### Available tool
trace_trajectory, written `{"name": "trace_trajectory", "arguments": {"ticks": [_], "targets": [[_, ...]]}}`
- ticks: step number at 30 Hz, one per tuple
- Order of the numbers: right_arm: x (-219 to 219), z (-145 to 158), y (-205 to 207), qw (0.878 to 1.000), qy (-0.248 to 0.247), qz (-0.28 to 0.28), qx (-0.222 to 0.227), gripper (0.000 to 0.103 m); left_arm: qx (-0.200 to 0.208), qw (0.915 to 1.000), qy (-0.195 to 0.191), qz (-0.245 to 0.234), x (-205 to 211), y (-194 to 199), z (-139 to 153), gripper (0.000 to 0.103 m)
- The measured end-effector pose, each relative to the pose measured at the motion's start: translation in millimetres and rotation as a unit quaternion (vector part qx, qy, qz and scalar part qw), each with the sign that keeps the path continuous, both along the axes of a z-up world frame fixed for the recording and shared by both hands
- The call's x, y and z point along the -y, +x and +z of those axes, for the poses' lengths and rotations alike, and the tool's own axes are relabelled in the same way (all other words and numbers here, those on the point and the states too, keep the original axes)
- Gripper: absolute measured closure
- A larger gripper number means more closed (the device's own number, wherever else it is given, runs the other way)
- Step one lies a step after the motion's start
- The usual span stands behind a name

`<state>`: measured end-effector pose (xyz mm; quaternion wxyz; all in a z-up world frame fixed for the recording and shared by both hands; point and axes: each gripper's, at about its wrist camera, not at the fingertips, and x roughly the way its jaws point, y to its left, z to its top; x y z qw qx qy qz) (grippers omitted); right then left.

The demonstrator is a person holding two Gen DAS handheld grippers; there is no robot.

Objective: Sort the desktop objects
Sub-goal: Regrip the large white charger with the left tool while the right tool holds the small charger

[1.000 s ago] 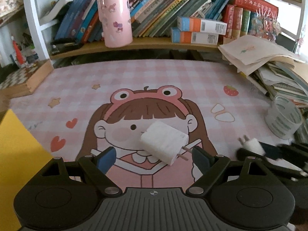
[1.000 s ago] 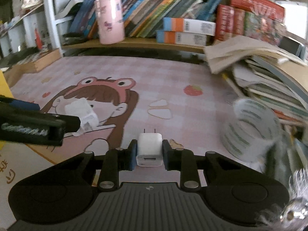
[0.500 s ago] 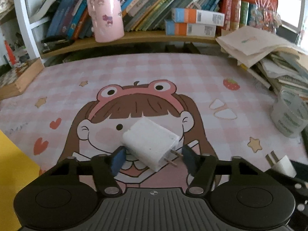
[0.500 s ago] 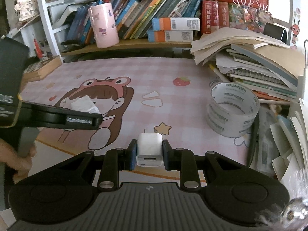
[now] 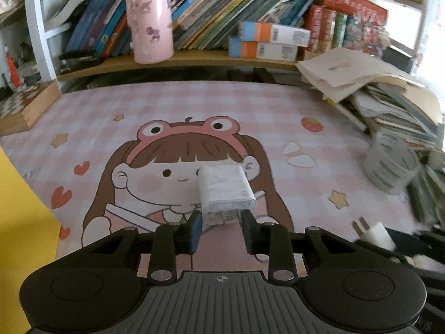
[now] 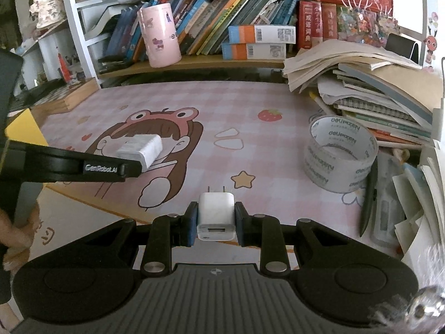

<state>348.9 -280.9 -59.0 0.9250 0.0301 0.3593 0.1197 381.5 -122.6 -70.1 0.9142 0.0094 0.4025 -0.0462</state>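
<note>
Both chargers are picked up, neither yet sorted: left tongs (image 5: pixel 221 229) closing on the larger white charger (image 5: pixel 225 192), right tongs (image 6: pixel 213 224) clamped on the small white charger (image 6: pixel 215 215).

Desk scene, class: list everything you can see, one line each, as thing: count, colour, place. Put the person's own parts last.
Mat: one, pink checked, covering desk.
Tape: one, clear roll, mat's right.
Pen: one, dark, beside tape.
Cup: one, pink, shelf.
Books: many, mixed, shelf.
Papers: pile, right.
Large charger: one, white, in left gripper.
Small charger: one, white, in right gripper.
Left gripper: black, closing.
Right gripper: black, shut.
Hand: one, left edge.
</note>
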Motion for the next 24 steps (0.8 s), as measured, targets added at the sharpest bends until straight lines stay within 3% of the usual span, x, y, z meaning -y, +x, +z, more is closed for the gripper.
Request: {"name": "trace_trajectory", "arguments": {"ticks": [9, 12, 15, 20, 24], "targets": [[3, -5, -16, 1.0, 0.001, 0.001, -0.014, 0.079, 0.003, 0.9998, -0.007, -0.018, 4, -33, 8, 0.076], [5, -6, -19, 1.0, 0.0, -0.001, -0.016, 0.079, -0.003, 0.9999, -0.001, -0.014, 4, -33, 7, 0.072], [7, -6, -23, 1.0, 0.001, -0.005, -0.017, 0.079, -0.006, 0.9999, 0.002, -0.01, 5, -32, 6, 0.062], [10, -6, -28, 1.0, 0.005, -0.007, -0.022, 0.079, -0.006, 0.9998, 0.007, -0.019, 10, -32, 5, 0.033], [10, -6, -31, 1.0, 0.004, -0.006, -0.022, 0.079, 0.001, 0.9992, 0.03, -0.027, 18, -30, -1, 0.028]]}}
